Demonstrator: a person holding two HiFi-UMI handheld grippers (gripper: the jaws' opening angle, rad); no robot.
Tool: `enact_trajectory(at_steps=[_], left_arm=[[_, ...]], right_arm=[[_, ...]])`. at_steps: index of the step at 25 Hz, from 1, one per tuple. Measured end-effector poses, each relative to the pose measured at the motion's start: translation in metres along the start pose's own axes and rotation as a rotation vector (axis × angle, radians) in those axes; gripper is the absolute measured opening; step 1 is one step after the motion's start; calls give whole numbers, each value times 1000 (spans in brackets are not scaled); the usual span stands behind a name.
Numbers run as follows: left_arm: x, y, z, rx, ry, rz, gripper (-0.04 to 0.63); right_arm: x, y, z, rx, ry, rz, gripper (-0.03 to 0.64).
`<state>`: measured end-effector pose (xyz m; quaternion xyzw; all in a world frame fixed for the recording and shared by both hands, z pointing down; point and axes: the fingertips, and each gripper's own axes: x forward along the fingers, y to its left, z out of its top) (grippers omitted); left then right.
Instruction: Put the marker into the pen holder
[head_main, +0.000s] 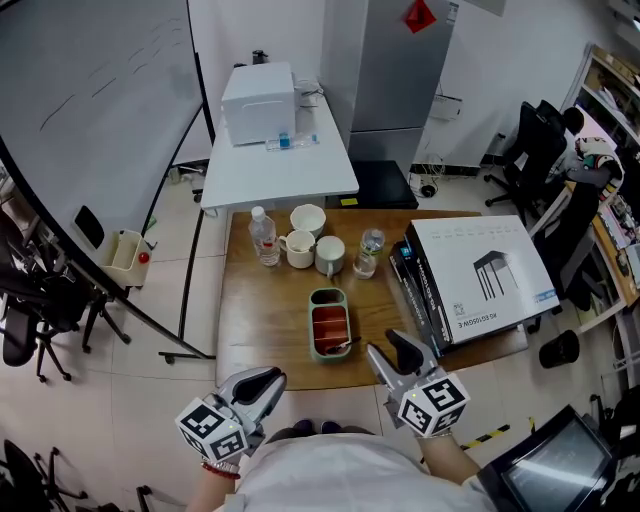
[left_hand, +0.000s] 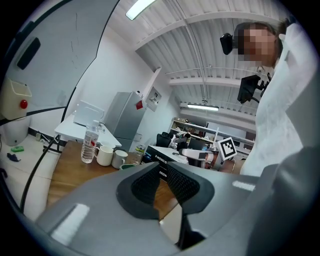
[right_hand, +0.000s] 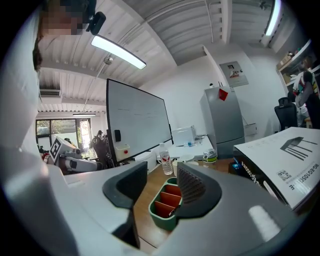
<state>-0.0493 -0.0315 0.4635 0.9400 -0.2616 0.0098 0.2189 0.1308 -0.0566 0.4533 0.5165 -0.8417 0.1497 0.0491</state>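
Note:
A green pen holder (head_main: 329, 323) with orange-red compartments stands on the wooden table (head_main: 260, 320), near its front edge. A thin dark and white stick (head_main: 341, 346), apparently the marker, leans out of the holder's near compartment (right_hand: 171, 211). My right gripper (head_main: 392, 352) hovers just right of the holder's near end, open and with nothing in it. In the right gripper view the pen holder (right_hand: 165, 202) shows through the gap between the right gripper's (right_hand: 162, 182) pads. My left gripper (head_main: 262, 384) is off the table's front edge, to the left. Its pads (left_hand: 172, 181) are together and hold nothing.
A water bottle (head_main: 264, 236), two mugs (head_main: 298, 248) (head_main: 330, 255), a white cup (head_main: 308, 218) and a glass jar (head_main: 369, 252) stand at the table's far side. A large white box (head_main: 485, 275) lies on the right. A white table (head_main: 280, 165) stands beyond.

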Motion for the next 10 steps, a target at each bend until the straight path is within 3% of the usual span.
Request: enact_trajectory(at_steps=[10], left_arm=[[-3, 3, -3, -15, 4, 13, 49]], right_arm=[[3, 6, -5, 7, 18, 21, 164]])
